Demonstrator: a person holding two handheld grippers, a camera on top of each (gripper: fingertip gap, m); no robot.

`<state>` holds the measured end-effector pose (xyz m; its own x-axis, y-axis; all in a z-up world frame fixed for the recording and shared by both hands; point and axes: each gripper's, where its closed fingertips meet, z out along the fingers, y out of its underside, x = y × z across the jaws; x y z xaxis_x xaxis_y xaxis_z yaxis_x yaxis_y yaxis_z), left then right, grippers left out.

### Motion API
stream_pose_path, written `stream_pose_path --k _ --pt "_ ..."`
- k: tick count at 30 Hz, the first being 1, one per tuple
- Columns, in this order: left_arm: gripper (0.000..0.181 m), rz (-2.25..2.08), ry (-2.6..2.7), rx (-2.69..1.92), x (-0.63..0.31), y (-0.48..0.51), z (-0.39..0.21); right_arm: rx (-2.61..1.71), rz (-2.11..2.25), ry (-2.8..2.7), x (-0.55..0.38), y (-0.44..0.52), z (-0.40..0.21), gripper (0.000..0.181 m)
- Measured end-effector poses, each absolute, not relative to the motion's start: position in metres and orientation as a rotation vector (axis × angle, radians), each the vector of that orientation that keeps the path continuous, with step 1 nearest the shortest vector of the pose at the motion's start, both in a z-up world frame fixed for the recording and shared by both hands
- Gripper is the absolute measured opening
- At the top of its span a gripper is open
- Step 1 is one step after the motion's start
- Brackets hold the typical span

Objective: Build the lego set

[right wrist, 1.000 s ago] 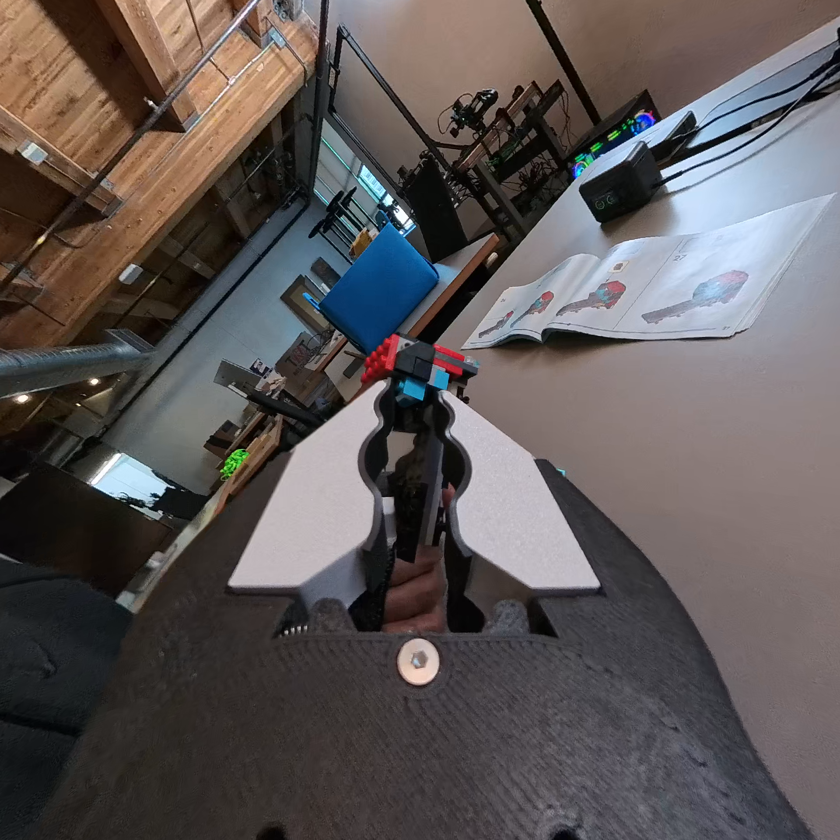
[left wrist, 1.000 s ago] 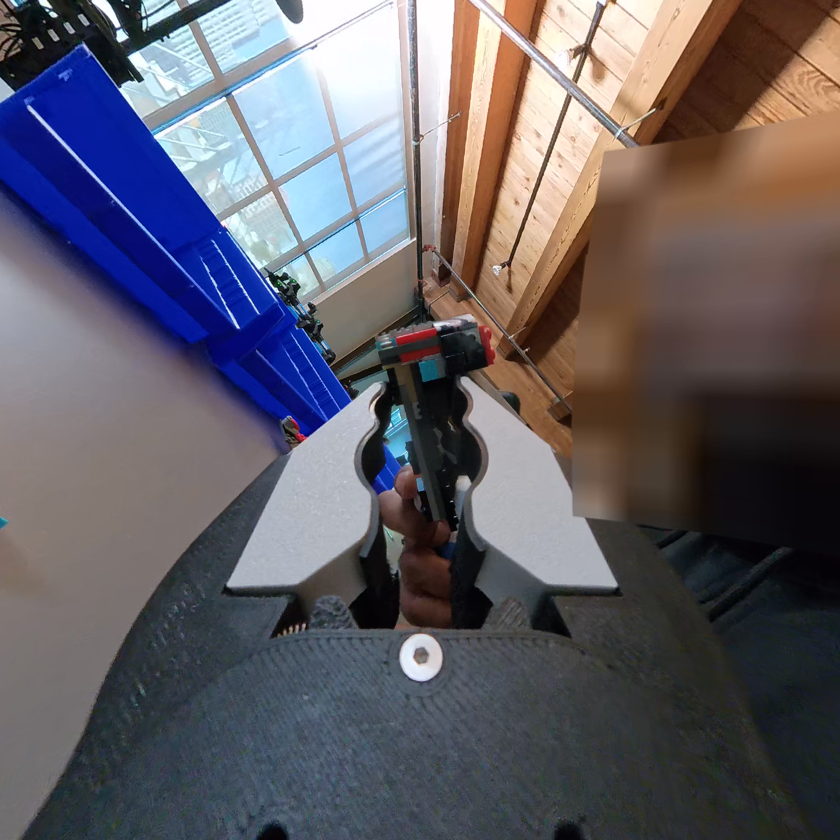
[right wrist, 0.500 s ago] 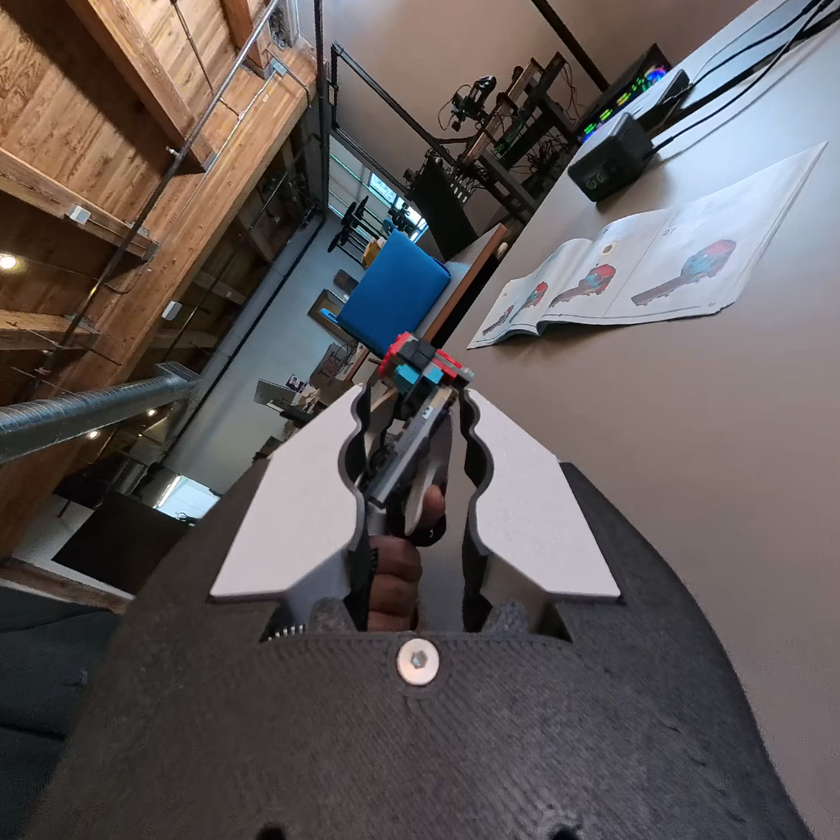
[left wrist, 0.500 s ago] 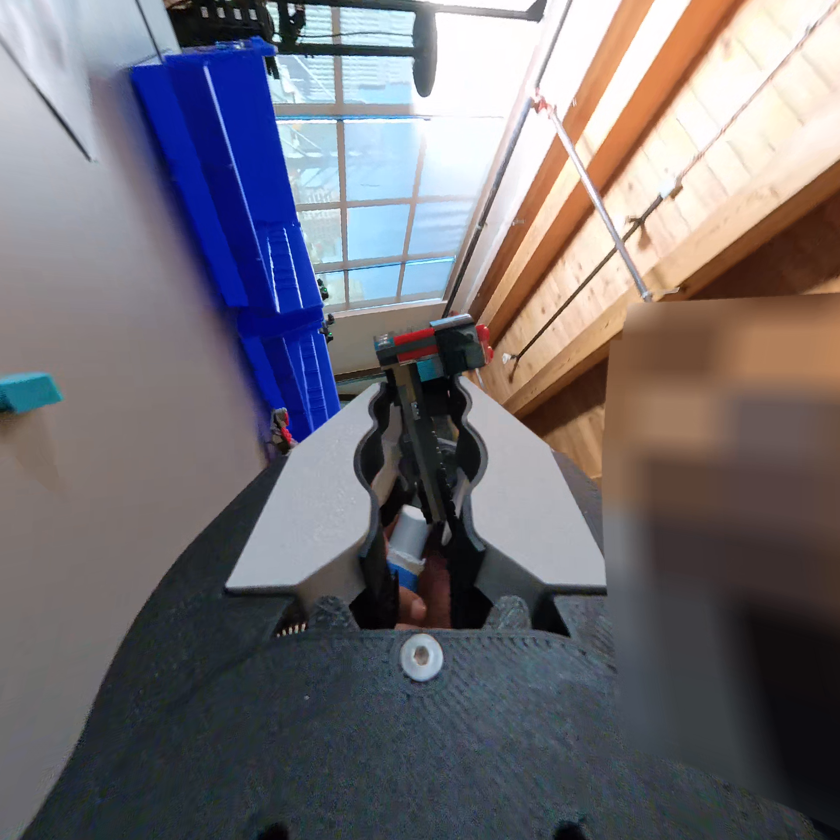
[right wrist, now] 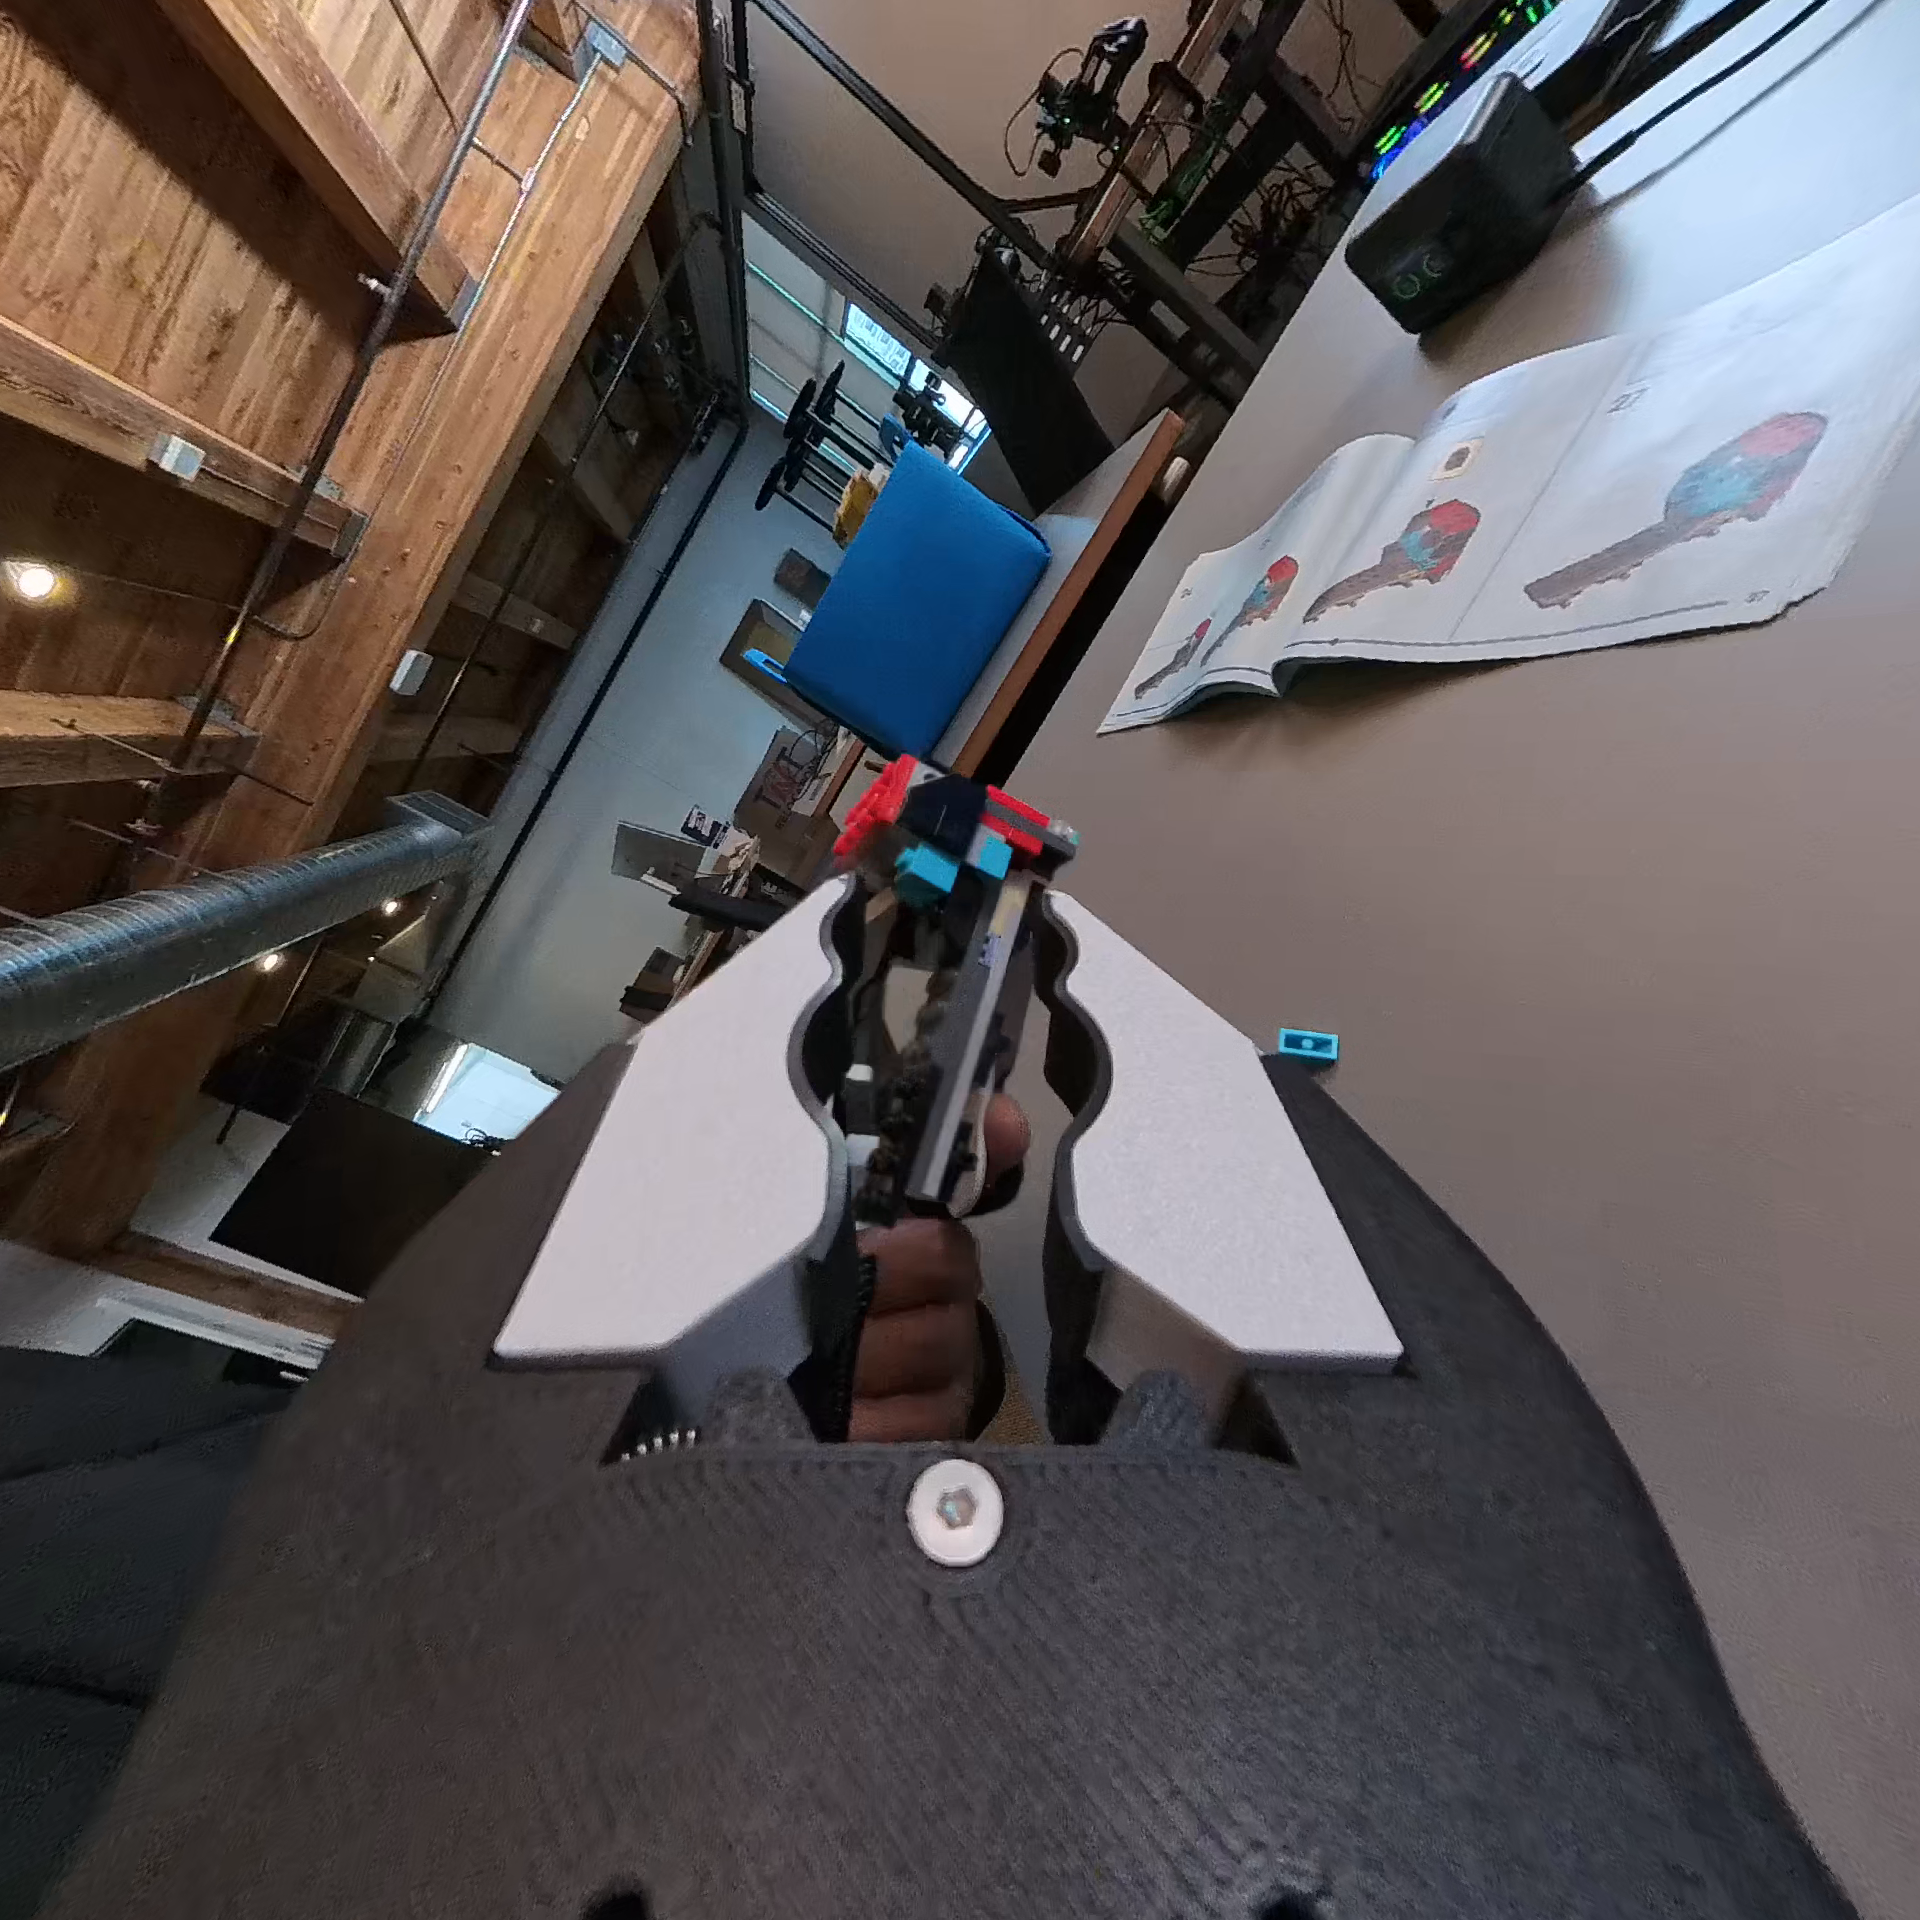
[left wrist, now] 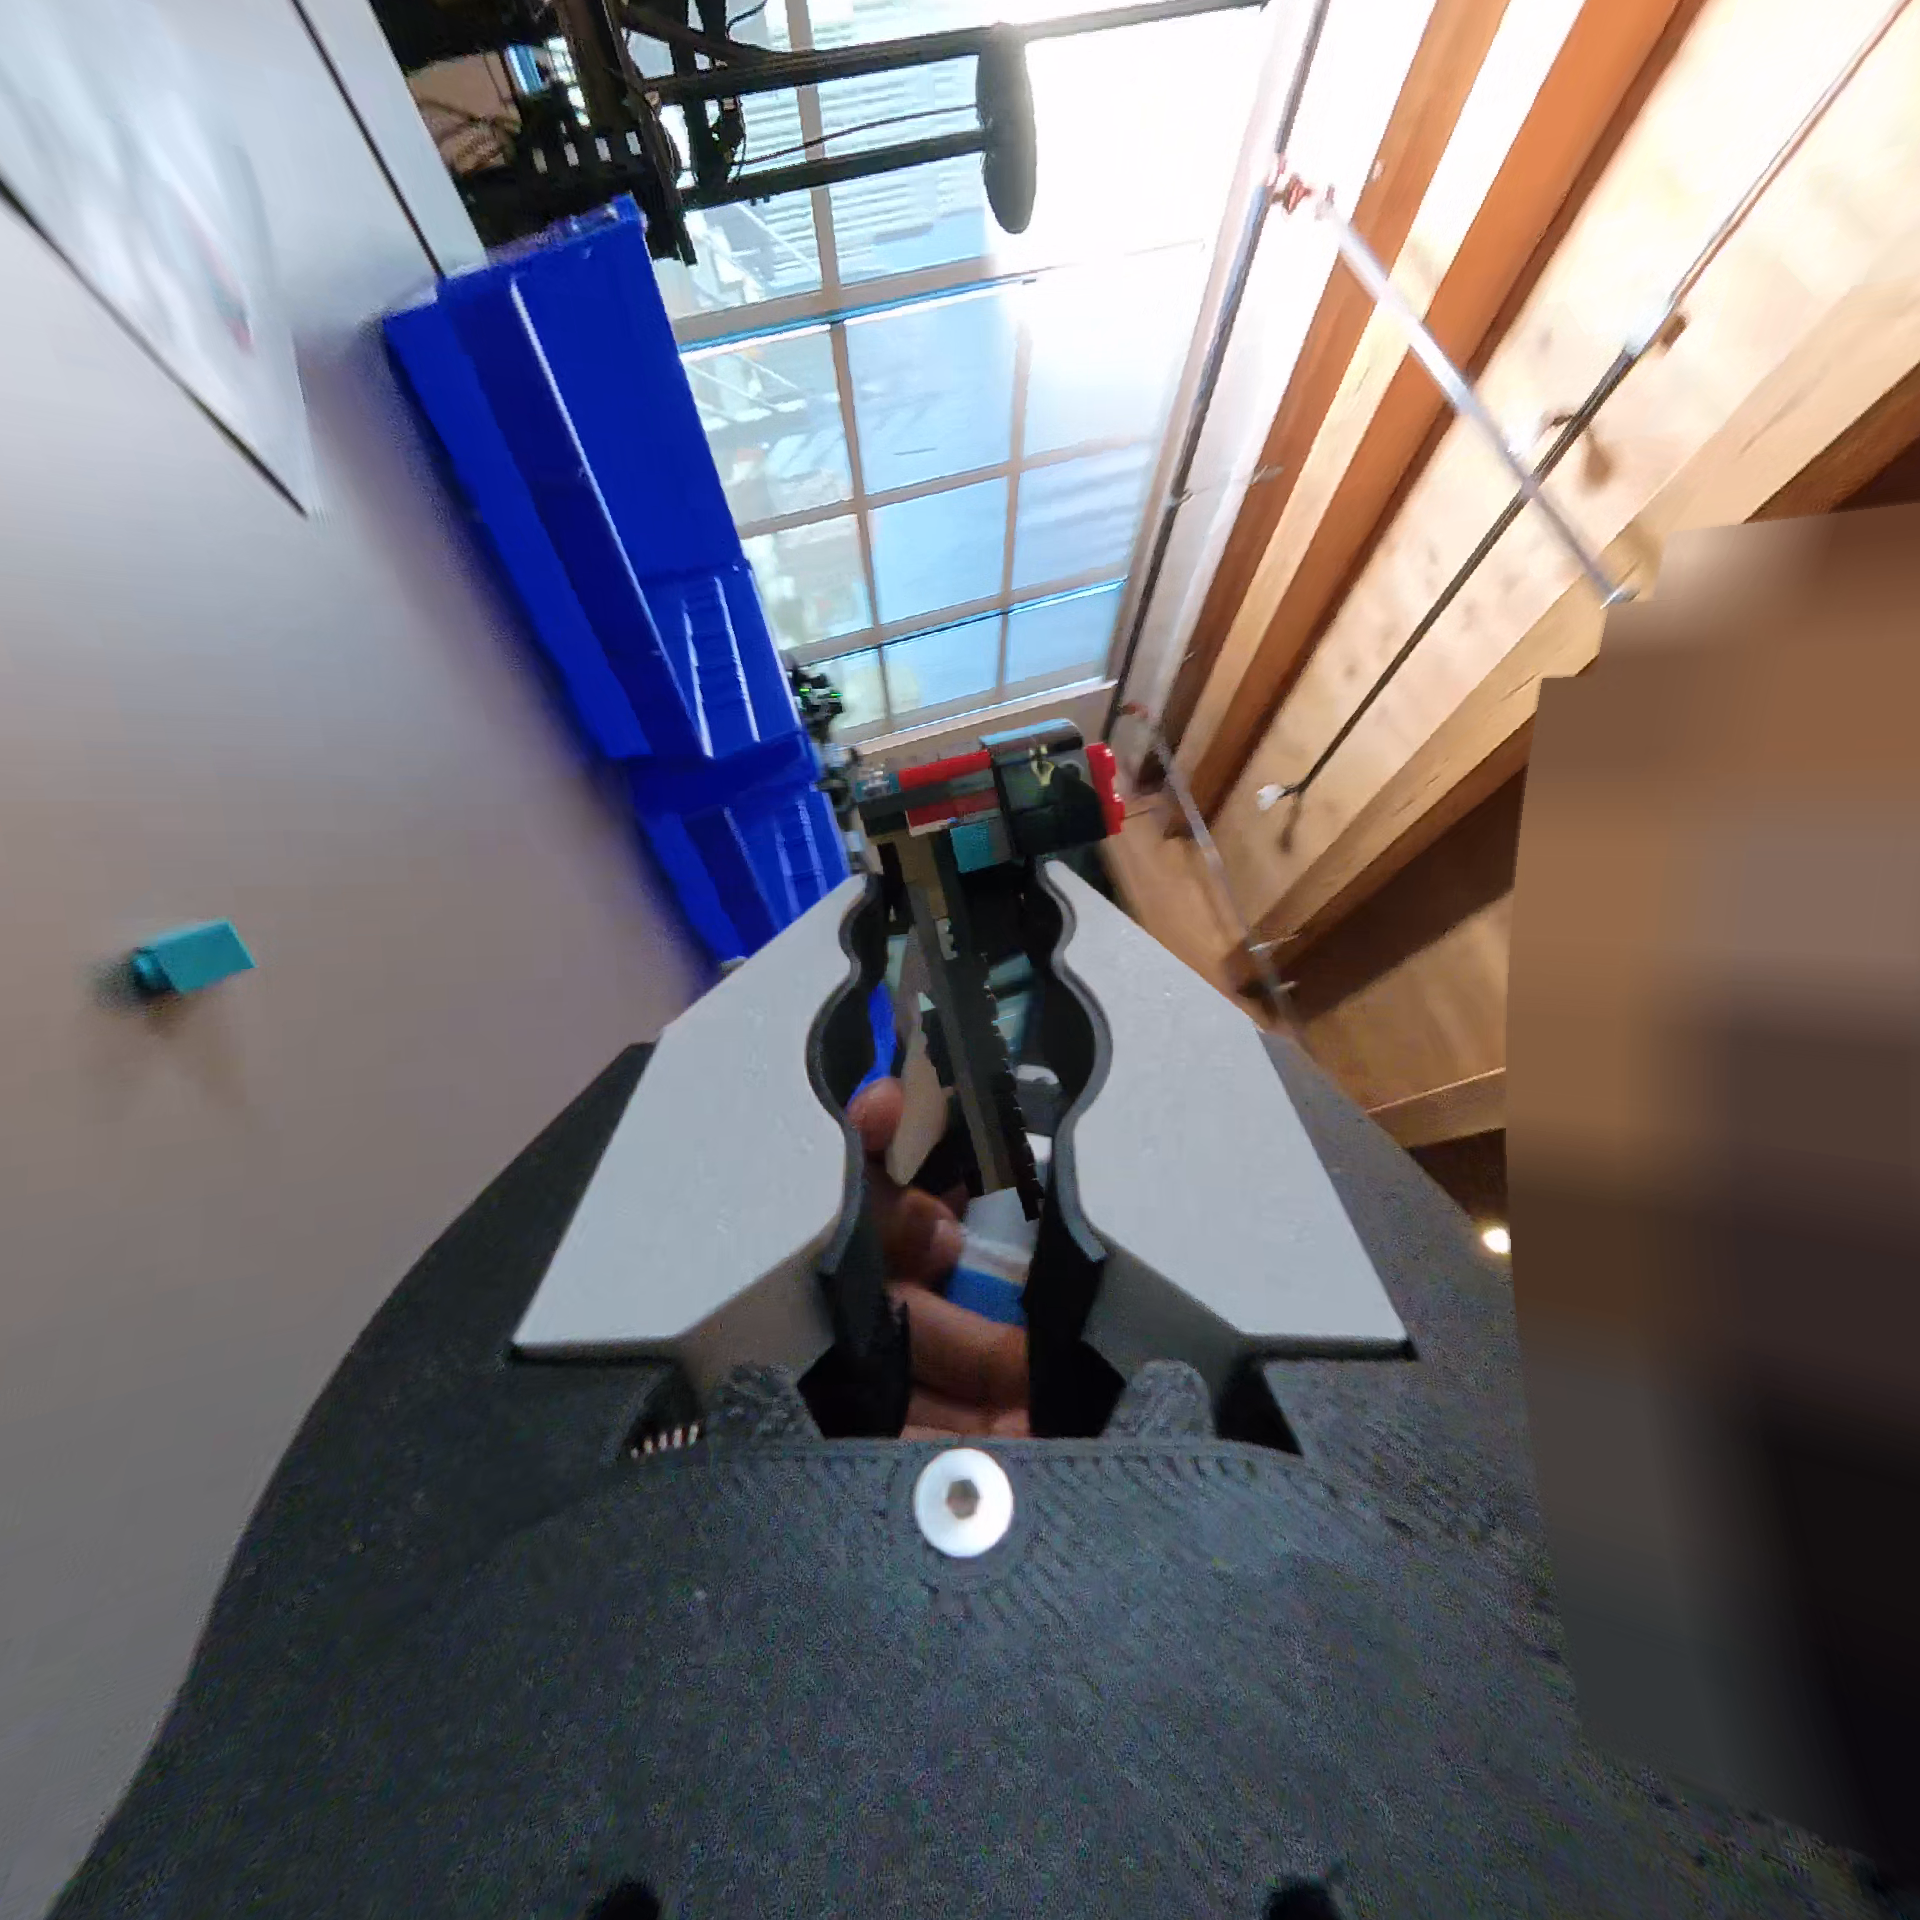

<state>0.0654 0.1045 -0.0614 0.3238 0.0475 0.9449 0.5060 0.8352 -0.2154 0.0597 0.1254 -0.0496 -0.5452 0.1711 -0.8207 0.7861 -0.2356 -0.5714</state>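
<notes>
The lego model (left wrist: 997,795) is a long dark grey strip with a red, black and teal head. It is held up in the air between the fingers of my left gripper (left wrist: 956,883), which is shut on its strip. In the right wrist view the same kind of model (right wrist: 956,831) stands between the fingers of my right gripper (right wrist: 940,899). That gripper's jaws are apart, and the strip leans toward the right-hand finger. A person's hand (right wrist: 914,1320) shows below the strip. A loose teal brick (left wrist: 192,956) lies on the grey table (left wrist: 312,727); it also shows in the right wrist view (right wrist: 1307,1042).
An open instruction booklet (right wrist: 1507,551) lies on the table (right wrist: 1558,1143) with a black box (right wrist: 1465,229) and cables behind it. Blue bins (left wrist: 603,499) stand at the table's far side. Windows, wooden beams and a blue chair back (right wrist: 914,592) are beyond. The tips of both grippers are at nearly the same place. My left tips are roughly 10 centimeters from the loose teal brick (left wrist: 192,956).
My right gripper's jaws have opened wider around the model, and the strip now sits tilted in them. Both views have swung, bringing the teal brick into sight. The left grip is unchanged.
</notes>
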Motion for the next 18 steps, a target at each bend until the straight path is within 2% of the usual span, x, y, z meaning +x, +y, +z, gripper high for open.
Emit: stream_pose_path --k 8,18 --pt "0.026 -0.078 -1.210 -0.761 0.0689 0.1084 -0.0557 1.122 -1.829 1.552 0.0608 0.1220 -0.0469 0.022" --pt "0.026 0.008 -1.223 -0.833 0.0690 0.1101 -0.0566 1.115 -1.843 1.563 0.0620 0.1192 -0.0482 0.012"
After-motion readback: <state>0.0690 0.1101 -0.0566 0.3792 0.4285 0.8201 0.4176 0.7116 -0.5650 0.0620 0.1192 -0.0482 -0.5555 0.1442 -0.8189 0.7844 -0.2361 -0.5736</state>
